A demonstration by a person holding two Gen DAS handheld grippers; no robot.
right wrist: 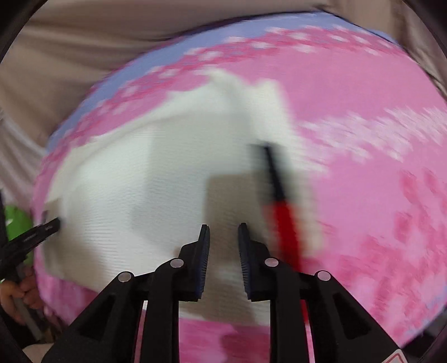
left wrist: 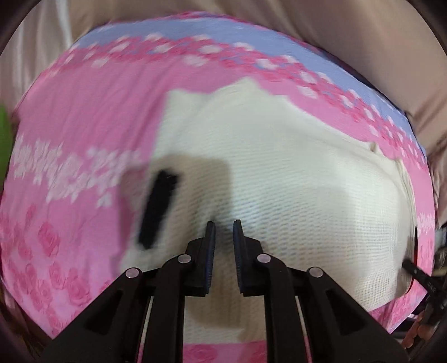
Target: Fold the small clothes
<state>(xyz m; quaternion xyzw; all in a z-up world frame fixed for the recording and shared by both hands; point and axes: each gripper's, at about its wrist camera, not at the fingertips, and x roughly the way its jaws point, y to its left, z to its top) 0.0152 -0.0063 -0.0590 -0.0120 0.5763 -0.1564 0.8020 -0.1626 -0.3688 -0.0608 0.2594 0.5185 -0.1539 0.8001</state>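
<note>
The garment (left wrist: 279,178) is a small cream knit piece with a ribbed or waffle weave, lying mostly flat in the middle of a pink floral cover (left wrist: 78,134). Its far edge shows 2 short tabs or straps, and a seam or hem runs down one side. What kind of garment it is cannot be told from these blurred views. A black and red object (right wrist: 282,201) lies on the cloth near its edge; in the left wrist view it shows only as a dark smear, so its identity is unclear.

The knit looks light, soft and limp, so it should drape and sag when lifted and may stretch if pulled hard. It is unlikely to slip from ribbed pads. A judgement: the best hold is a pinch at a corner or along the hemmed edge, where the fabric is doubled, with both grippers taking matching corners so the fold lands even.

The left gripper (left wrist: 224,226) hovers over the cloth with its jaws apart by a narrow gap and nothing between them. The right gripper (right wrist: 223,230) is likewise parted and empty, over the cloth near the black and red object.

The cover has a lilac band (left wrist: 251,36) at its far side, and beige fabric (left wrist: 349,25) lies beyond it.
</note>
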